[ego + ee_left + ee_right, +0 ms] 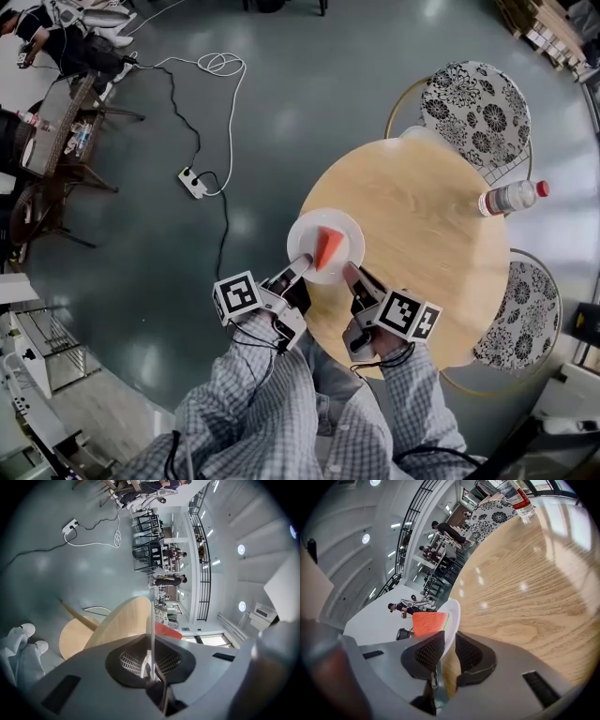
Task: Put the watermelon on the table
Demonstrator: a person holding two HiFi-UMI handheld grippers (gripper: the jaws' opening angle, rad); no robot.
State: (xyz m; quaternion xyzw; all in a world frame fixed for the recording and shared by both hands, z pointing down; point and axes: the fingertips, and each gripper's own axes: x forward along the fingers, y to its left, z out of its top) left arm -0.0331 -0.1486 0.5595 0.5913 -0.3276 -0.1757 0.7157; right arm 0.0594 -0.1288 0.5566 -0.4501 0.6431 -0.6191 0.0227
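Wooden table [412,234] sits right under our plate [347,228] with the watermelon [328,248] on it, left gripper [304,262] and right gripper [350,273] both clamped on its rim. Looks like we just need to set it down and release.

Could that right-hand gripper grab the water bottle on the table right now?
Probably not yet: the right gripper is clamped on the plate. The tabletop towards the water bottle looks bare, though.
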